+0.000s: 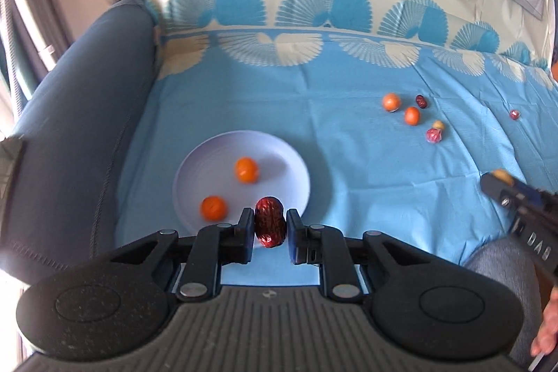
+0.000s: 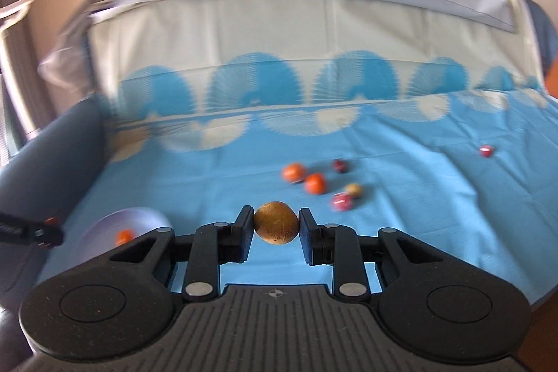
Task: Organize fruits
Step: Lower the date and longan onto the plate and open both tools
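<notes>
Both grippers angled down over the cloth (image 1: 314,135), left gripper (image 1: 270,225) jaws clamped on a red date (image 1: 269,221), right gripper (image 2: 275,225) jaws on a tan fruit (image 2: 275,222).

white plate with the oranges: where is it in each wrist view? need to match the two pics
Left wrist: the white plate sits lower centre-left on the blue cloth, just beyond the left gripper, with two oranges on it.
Right wrist: the plate is at the lower left edge, partly cut off by the gripper body, with one orange showing.
Shared landmark: the loose cluster of small fruits on the cloth, to the plate's right in both views.
</notes>
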{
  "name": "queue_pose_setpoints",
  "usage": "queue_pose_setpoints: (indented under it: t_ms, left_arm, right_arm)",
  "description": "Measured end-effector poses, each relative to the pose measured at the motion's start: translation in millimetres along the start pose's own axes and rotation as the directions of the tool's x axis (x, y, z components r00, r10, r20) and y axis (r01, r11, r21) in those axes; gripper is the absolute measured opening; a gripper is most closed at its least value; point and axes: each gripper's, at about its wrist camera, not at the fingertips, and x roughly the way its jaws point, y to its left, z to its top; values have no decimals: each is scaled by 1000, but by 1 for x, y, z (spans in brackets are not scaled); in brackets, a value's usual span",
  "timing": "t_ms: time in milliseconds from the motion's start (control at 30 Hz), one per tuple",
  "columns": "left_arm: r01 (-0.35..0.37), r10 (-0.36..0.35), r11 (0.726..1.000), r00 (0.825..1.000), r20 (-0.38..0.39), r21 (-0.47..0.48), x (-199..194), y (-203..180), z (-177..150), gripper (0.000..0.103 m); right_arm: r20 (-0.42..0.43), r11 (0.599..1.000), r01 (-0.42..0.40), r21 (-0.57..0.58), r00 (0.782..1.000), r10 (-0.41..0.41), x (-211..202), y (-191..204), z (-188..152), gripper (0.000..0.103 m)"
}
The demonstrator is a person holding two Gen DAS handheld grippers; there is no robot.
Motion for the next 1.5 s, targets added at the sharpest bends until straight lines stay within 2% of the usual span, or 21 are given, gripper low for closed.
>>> queue_pose_setpoints:
  t_ms: [133, 267, 400, 533, 800, 1500]
  left_arm:
    - [2, -2, 999, 1000, 20, -38, -29, 25, -22, 21]
    - [3, 1, 997, 998, 57, -74, -51, 41, -33, 21]
    - [16, 0, 992, 992, 125, -126, -74, 56, -45, 21]
    - [28, -5, 988, 989, 148, -154, -87, 67, -56, 21]
    - [40, -13, 985, 988, 156, -170, -89, 74, -69, 21]
    - [41, -26, 983, 996, 87, -180, -46, 79, -53, 21]
  right_arm:
    - [-12, 990, -94, -102, 996, 93, -23, 52, -8, 29]
    - [-6, 975, -155, -161, 988, 156, -44, 83, -11, 29]
    - [-23, 959, -184, -216, 983, 183, -57, 104, -13, 29]
    - [-17, 949, -195, -247, 980, 197, -67, 117, -16, 29]
    - [-15, 945, -181, -273, 983, 183, -76, 122, -18, 29]
    - [-69, 958, -156, -241, 987, 143, -45, 117, -19, 29]
